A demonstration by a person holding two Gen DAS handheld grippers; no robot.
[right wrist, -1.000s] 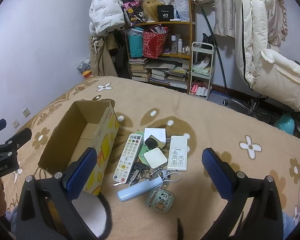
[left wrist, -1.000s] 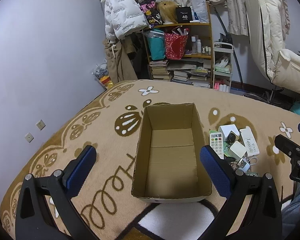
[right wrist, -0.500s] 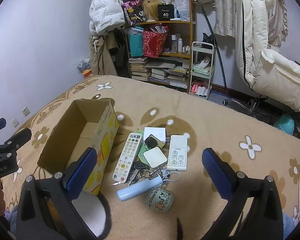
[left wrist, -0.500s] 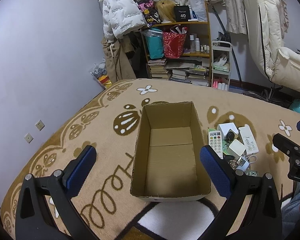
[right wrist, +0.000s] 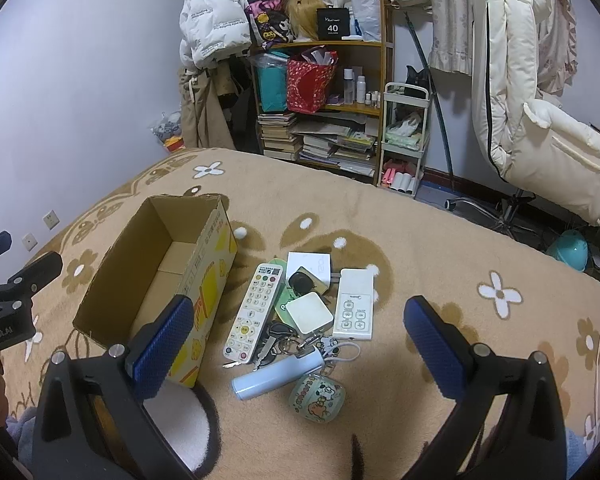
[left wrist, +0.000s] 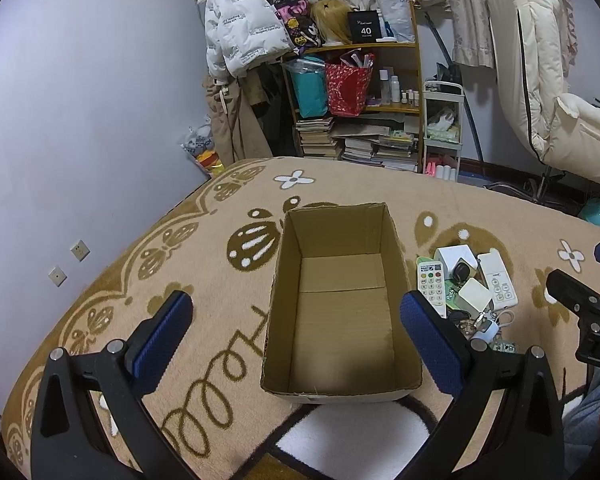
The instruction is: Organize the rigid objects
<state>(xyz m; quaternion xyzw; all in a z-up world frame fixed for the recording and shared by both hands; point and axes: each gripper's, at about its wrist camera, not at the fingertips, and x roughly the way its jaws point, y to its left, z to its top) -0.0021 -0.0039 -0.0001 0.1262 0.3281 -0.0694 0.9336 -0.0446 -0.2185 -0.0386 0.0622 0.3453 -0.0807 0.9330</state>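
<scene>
On fleecy blanket (right wrist: 440,256): rectangular cardboard box (left wrist: 340,304) (corrugated), smooth plastic remotes (right wrist: 252,312).

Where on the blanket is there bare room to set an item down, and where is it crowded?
Bare blanket lies right of the white remote and left of the cardboard box. The box floor is empty. It is crowded between the box and that remote, where the long remote, keys and blue tube overlap.
</scene>
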